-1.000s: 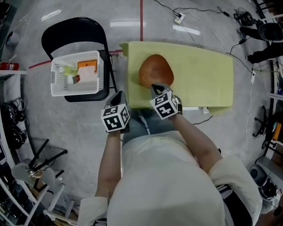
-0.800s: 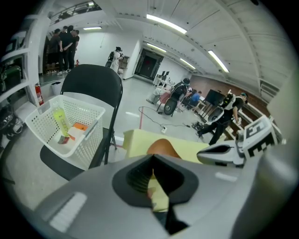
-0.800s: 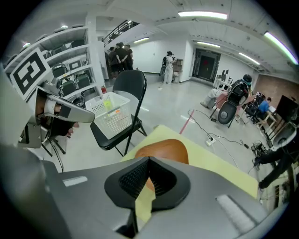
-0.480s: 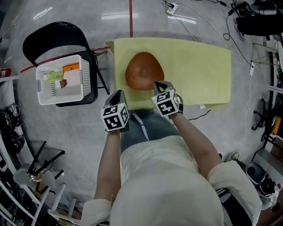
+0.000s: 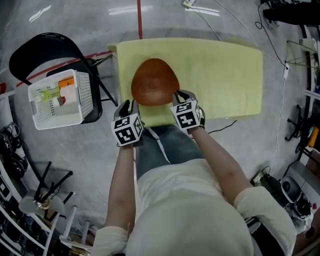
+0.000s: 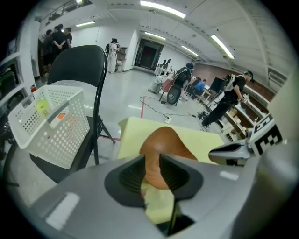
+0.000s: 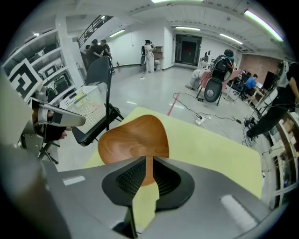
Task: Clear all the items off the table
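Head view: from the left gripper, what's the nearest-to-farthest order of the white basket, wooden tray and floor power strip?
From the left gripper, whose jaws have just been opening:
1. Wooden tray: at its tips, edge between the jaws, on the yellow table.
2. White basket: off to the left, on the black chair.
3. Power strip: farthest, on the floor beyond the table.

The yellow tabletop [image 5: 225,75] lies open right of the wooden dish [image 5: 154,82] — off its left edge, chair [image 5: 35,50] and basket [image 5: 86,97] block me.
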